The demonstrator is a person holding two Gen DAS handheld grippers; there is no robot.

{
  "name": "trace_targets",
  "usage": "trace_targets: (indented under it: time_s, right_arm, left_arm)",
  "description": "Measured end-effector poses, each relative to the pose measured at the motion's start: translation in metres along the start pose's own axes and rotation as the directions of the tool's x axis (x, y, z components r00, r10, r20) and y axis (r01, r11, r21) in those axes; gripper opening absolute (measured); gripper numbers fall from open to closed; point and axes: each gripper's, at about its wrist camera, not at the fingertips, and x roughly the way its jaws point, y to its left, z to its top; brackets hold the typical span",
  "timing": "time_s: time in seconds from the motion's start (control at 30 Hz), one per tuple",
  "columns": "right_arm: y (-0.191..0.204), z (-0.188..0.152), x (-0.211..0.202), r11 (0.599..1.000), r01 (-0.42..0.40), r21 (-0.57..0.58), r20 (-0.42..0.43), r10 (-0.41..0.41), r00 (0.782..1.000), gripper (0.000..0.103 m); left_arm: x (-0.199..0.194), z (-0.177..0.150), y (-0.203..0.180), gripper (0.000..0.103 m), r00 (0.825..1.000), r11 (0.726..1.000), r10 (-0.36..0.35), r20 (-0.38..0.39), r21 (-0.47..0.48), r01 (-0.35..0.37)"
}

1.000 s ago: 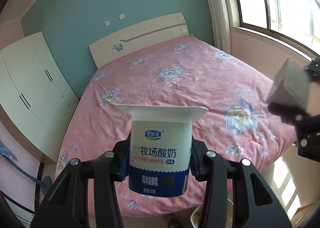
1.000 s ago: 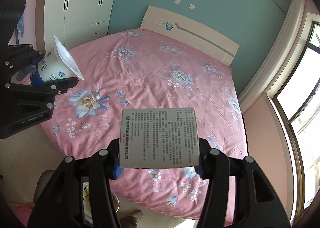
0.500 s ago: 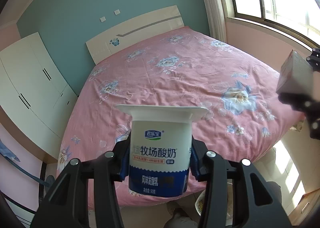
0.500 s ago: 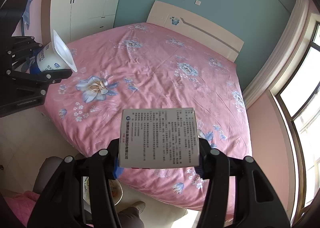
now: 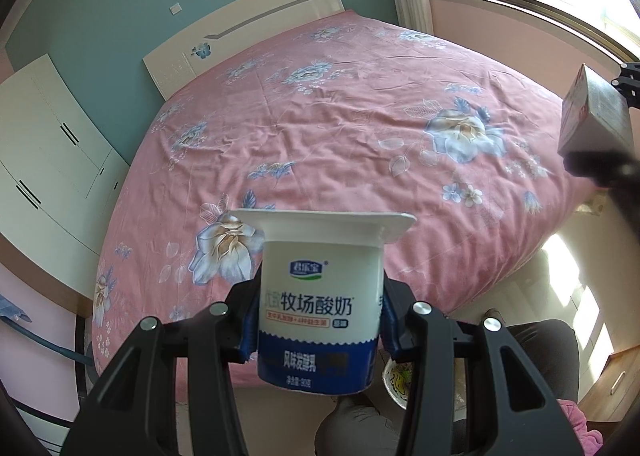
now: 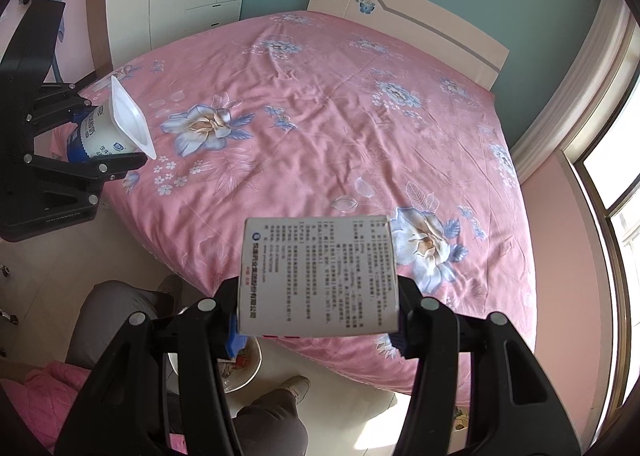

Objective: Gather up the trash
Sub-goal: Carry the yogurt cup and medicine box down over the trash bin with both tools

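Carrying two pieces of trash over the foot of the bed

We are clamping the left gripper on the yogurt cup at mid-body, fingers pressing its sides, and the right gripper on the printed carton by its narrow edges. Both look light and thin-walled, so we are judging a gentle squeeze safest. Beyond them are lying the pink bed and, below by our legs, a bin.

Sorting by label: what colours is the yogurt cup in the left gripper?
The yogurt cup is white above a dark blue band; clearest in the left wrist view.
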Motion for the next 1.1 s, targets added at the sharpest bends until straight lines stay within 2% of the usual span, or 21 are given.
trace_targets:
  time_s: [0.3, 0.57, 0.8, 1.1]
  right_arm:
    - [0.007, -0.035, 0.042, 0.999, -0.037, 0.014, -0.057, 0.038, 0.998, 0.055]
    - [0.019, -0.062, 0.088, 0.995, -0.092, 0.028, -0.121, 0.095, 0.988, 0.055]
    - [0.032, -0.085, 0.124, 0.990, -0.132, 0.042, -0.178, 0.138, 0.974, 0.055]
    - [0.054, -0.115, 0.170, 0.980, -0.189, 0.062, -0.256, 0.199, 0.946, 0.055]
  left_arm:
    - [0.047, -0.033, -0.020, 0.049, 0.996, 0.999, -0.024, -0.085, 0.025, 0.026]
    - [0.087, -0.063, -0.036, 0.049, 0.985, 0.997, -0.065, -0.158, 0.024, 0.069]
    - [0.117, -0.087, -0.053, 0.049, 0.972, 0.994, -0.097, -0.215, 0.034, 0.107]
    - [0.156, -0.119, -0.073, 0.049, 0.944, 0.987, -0.143, -0.296, 0.028, 0.158]
